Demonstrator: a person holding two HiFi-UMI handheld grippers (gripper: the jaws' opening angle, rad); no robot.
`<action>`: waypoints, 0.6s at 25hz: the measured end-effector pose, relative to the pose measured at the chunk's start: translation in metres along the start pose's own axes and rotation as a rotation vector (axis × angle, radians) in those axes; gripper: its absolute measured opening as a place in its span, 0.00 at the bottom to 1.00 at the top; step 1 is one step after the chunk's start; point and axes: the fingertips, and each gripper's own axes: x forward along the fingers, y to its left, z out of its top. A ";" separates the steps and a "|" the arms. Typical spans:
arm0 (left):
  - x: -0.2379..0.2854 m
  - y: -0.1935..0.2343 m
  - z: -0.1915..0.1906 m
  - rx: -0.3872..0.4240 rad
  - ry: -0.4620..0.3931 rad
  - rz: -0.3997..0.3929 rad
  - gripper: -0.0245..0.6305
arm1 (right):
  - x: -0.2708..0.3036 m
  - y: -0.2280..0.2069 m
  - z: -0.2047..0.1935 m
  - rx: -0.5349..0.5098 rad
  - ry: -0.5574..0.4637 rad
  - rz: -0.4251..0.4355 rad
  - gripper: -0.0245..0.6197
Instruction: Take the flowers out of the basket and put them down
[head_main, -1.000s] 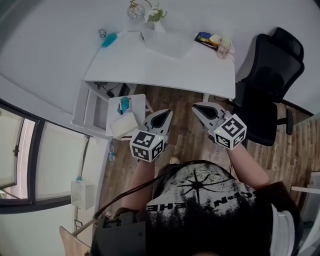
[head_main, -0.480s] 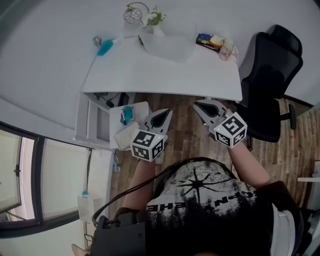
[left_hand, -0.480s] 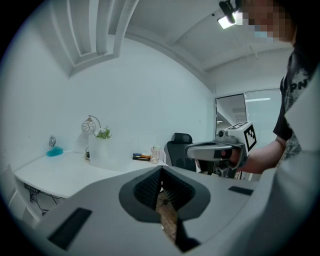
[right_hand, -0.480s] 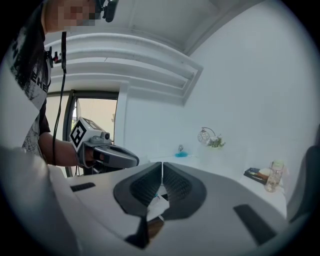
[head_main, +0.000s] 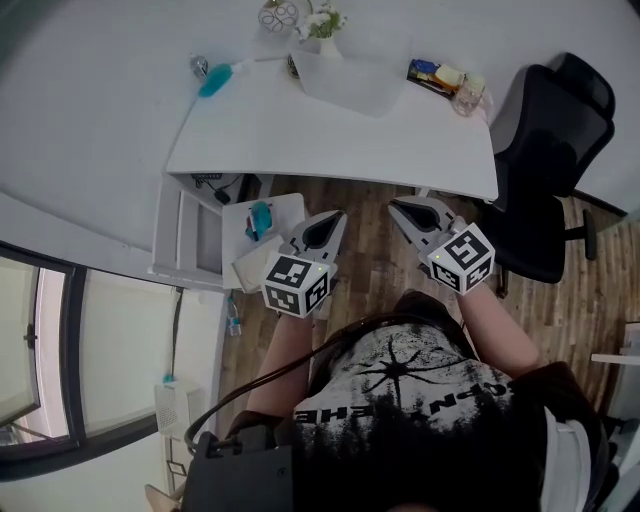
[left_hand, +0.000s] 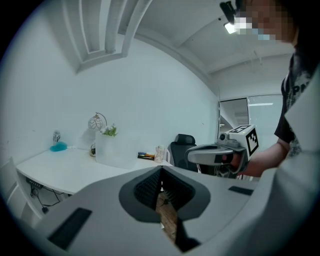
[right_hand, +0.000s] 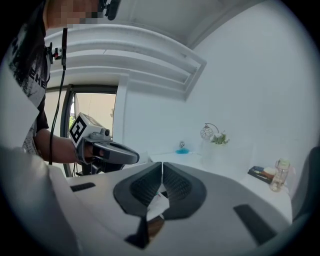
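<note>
My left gripper (head_main: 337, 215) and right gripper (head_main: 394, 205) hang side by side in the middle of the head view. They are over the wooden floor (head_main: 375, 270), with their tips just below the front edge of the white desk (head_main: 330, 140). Both pairs of my jaws are pressed together with nothing between them; in each gripper view the ribbed pads meet along a thin seam.

The flowers (head_main: 325, 20) are well apart from me at the top centre of the head view. They are small pale blooms with green leaves, showing above the far rim of the frosted white basket (head_main: 345, 82), which stands at the back of the desk. A round wire ornament (head_main: 278, 14) is just left of them.

A turquoise brush (head_main: 215, 78) lies at the desk's upper left and a glass jar (head_main: 468, 95) stands at its upper right corner. A black office chair (head_main: 545, 160) stands at the right of the frame.
</note>
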 end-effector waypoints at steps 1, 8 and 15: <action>0.000 0.002 -0.001 -0.004 0.002 0.003 0.05 | 0.003 0.001 -0.001 0.001 0.006 0.004 0.07; -0.002 0.022 -0.004 -0.025 0.008 0.037 0.05 | 0.027 0.002 -0.008 0.019 0.018 0.058 0.07; 0.018 0.052 -0.001 -0.042 0.018 0.074 0.05 | 0.057 -0.023 -0.007 0.040 0.010 0.097 0.07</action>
